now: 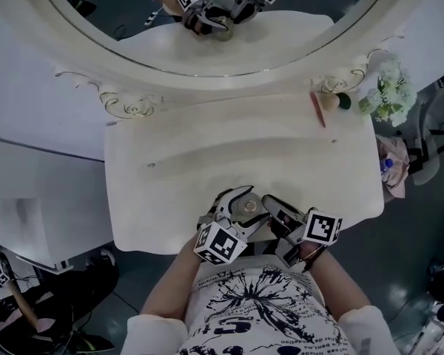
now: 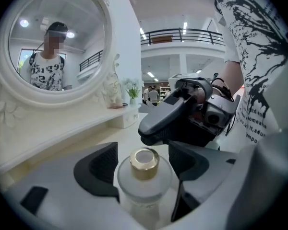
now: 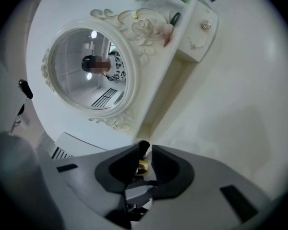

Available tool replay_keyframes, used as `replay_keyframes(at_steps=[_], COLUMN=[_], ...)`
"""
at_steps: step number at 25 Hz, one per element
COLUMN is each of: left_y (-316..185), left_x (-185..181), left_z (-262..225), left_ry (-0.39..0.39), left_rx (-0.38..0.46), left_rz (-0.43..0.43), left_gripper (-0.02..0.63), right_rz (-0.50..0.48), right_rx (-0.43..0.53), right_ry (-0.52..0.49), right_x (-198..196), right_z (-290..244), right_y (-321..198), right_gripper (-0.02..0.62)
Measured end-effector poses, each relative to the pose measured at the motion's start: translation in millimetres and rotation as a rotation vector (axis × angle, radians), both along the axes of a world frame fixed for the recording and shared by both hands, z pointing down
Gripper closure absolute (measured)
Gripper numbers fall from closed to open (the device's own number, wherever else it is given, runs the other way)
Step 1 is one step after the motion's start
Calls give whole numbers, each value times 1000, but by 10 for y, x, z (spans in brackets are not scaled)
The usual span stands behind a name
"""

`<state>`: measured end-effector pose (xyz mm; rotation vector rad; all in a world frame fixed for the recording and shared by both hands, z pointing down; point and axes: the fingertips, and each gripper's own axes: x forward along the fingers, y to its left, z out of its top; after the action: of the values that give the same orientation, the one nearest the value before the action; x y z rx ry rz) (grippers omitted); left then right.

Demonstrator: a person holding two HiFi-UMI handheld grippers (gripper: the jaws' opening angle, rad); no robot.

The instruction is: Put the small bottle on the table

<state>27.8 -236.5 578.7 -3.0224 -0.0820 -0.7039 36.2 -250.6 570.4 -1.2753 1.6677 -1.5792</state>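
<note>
We look down on a white table (image 1: 207, 146) with an oval mirror (image 1: 207, 28) at its far side. At the near edge, left of centre, the left gripper (image 1: 239, 200) holds the bottle (image 2: 143, 183) upright, one jaw pressed on each side of its frosted body. Its gold cap (image 2: 144, 159) is on. We cannot tell what is inside, or whether its base touches the table. Just right of it, the right gripper (image 3: 147, 150) points at the bottle with its jaws narrowed to a slit. A gold glint shows in that slit, but the jaws grip nothing. At the far right stand white flowers (image 1: 388, 95), with a pink stick (image 1: 318, 109) just left of them.
</note>
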Motion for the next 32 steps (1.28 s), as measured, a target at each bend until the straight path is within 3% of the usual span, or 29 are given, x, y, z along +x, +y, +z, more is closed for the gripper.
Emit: replay_keyframes(at_steps=[5,6,9,15,20,25,32], left_y=[-69,-120,-302,-578,-760,-890,-943], left_x=[-35,-61,-149,-300,-479,-696,-816], left_z=[-347,-427,-635,-915,-1116,-1250,-1448], left_ry=[67,88,136,176,204,231,297], left_rx=[-8,-12,-4,59,81,41,33], left_rz=[-38,-68,-164,-263,-353,-400,-432], left_gripper=[266,293,467,569,586,586,586], right_rz=[40,48,42,0,16,60,20], right_rx=[89,104,155,289,372,439,458], right_ry=[296,349,513,832,968,1131,1164], right_x=[290,330,379,268,212,237,150], right_z=[-334,-399,-564,-867,-1109,-1294,-1340], right_y=[-39,-49,-90,-207,-281,-328,-344], right_gripper=[552,555,561,571,572,572,578])
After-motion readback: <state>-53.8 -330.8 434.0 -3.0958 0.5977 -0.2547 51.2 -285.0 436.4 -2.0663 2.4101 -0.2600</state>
